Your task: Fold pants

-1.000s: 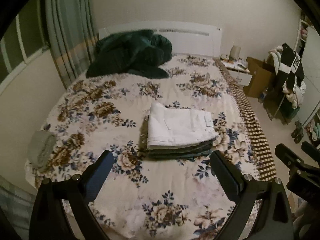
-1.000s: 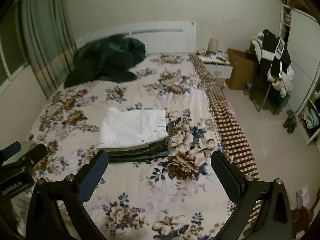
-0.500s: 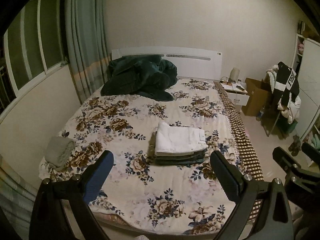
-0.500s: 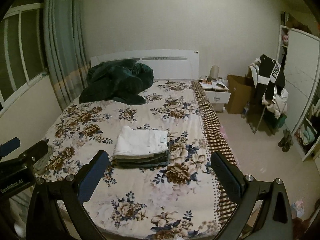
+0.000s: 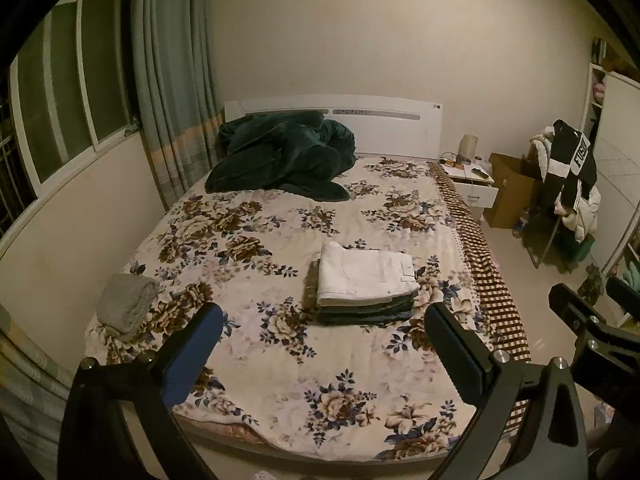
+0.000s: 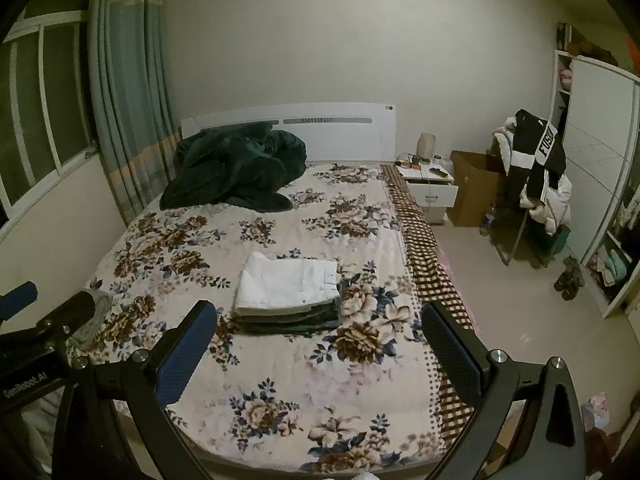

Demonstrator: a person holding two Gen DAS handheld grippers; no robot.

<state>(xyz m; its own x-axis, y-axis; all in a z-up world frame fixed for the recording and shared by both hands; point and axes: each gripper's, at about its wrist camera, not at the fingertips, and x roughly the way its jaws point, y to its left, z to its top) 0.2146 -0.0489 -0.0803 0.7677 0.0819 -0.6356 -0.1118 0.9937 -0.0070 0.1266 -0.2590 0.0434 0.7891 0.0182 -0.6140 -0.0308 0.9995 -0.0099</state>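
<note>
I see the white pants (image 5: 366,276) folded on top of a stack of darker folded garments (image 5: 366,312) in the middle of the floral bed (image 5: 280,360). They look soft and light — likely to slump if pinched by one layer, so I'd take them at the thick folded edge. My left gripper (image 5: 320,340) and right gripper (image 6: 320,340) both hang at the near end of the bed, jaws wide apart, empty — well short of the stack
</note>
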